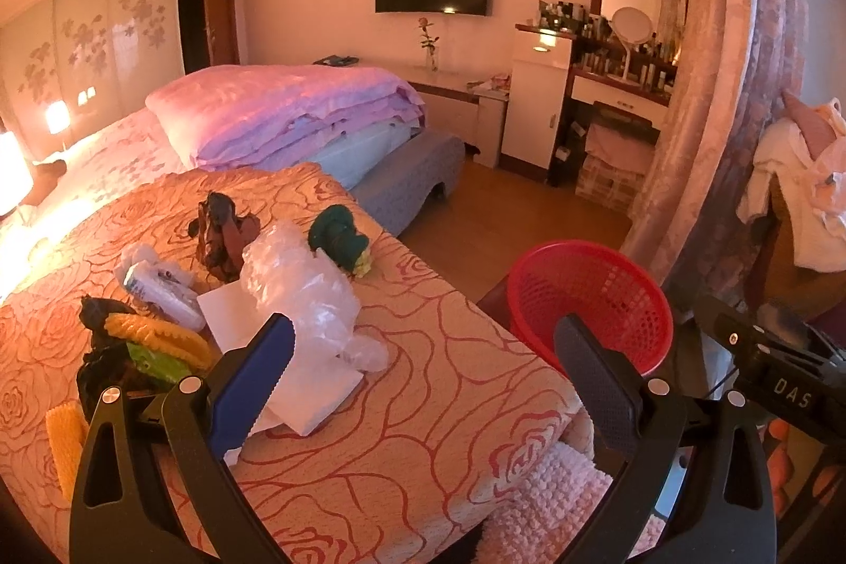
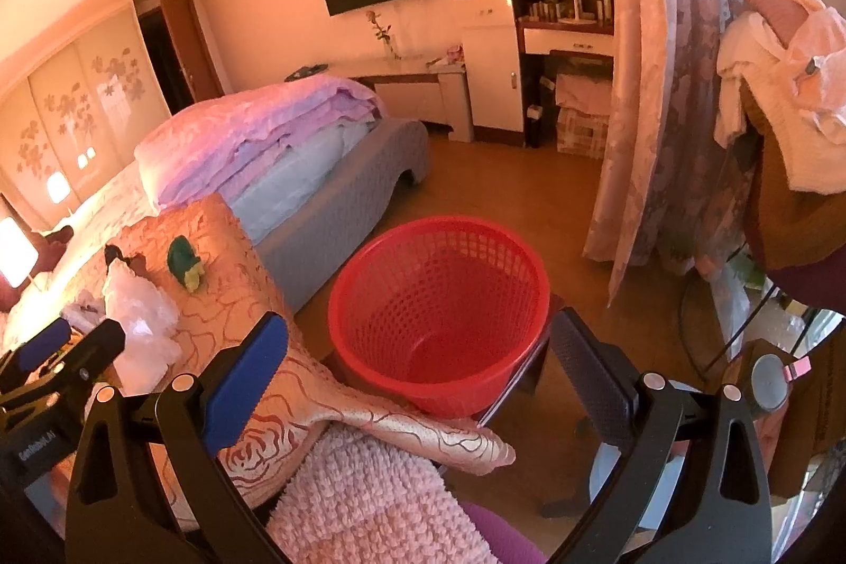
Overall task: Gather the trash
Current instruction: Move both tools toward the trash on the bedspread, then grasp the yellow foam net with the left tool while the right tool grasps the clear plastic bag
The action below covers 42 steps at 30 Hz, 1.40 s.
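Well, the bed (image 1: 412, 437) in its rose-patterned cover fills most of the room, and just beside its corner stands the red mesh basket (image 2: 439, 310). Trash lies heaped on the cover: crumpled clear plastic (image 1: 301, 294) over white paper (image 1: 312, 395). Both the left gripper (image 1: 423, 379) and right gripper (image 2: 417, 368) hang spread wide, grasping nothing.

Both wrist views downward over bed (image 1: 402, 405), sharing red basket (image 2: 439, 299).
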Each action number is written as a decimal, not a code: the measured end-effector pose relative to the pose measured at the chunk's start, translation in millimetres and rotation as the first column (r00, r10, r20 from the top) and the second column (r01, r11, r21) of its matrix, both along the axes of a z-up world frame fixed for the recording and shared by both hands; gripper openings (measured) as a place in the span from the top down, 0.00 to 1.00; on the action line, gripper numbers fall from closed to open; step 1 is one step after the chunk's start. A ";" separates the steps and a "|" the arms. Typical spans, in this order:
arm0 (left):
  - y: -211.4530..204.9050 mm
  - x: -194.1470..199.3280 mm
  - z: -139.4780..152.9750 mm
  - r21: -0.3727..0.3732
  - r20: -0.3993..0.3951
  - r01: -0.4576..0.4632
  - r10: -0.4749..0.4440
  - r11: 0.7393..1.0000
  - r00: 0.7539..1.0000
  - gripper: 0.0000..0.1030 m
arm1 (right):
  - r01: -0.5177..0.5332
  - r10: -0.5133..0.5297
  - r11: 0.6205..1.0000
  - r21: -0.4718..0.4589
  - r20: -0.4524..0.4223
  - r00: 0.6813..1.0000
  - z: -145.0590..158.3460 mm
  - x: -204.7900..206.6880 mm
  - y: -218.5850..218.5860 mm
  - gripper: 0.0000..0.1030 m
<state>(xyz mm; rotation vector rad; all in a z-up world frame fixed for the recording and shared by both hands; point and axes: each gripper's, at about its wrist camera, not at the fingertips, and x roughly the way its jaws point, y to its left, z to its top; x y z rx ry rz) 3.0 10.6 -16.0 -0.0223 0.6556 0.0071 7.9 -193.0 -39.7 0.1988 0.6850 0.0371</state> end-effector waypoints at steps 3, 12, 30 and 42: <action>10.3 0.1 -1.9 -0.011 -0.011 -0.028 0.028 1.000 1.000 0.08 | -0.010 0.010 1.000 -0.001 -0.019 1.000 0.0 4.3 1.2 0.06; 62.4 -12.6 2.1 -0.043 -0.008 -0.153 0.153 0.987 0.988 0.08 | -0.071 0.071 0.997 -0.003 -0.075 0.995 -6.5 15.7 10.8 0.06; 212.0 -71.9 -12.6 -0.035 -0.065 -0.558 0.556 0.829 0.829 0.08 | -0.170 0.166 0.985 -0.027 -0.107 0.980 -13.9 26.3 36.8 0.06; 234.4 -72.6 -55.4 -0.018 -0.186 -0.619 0.606 0.785 0.774 0.20 | -0.378 0.376 0.925 -0.037 -0.059 0.925 6.4 56.2 101.3 0.06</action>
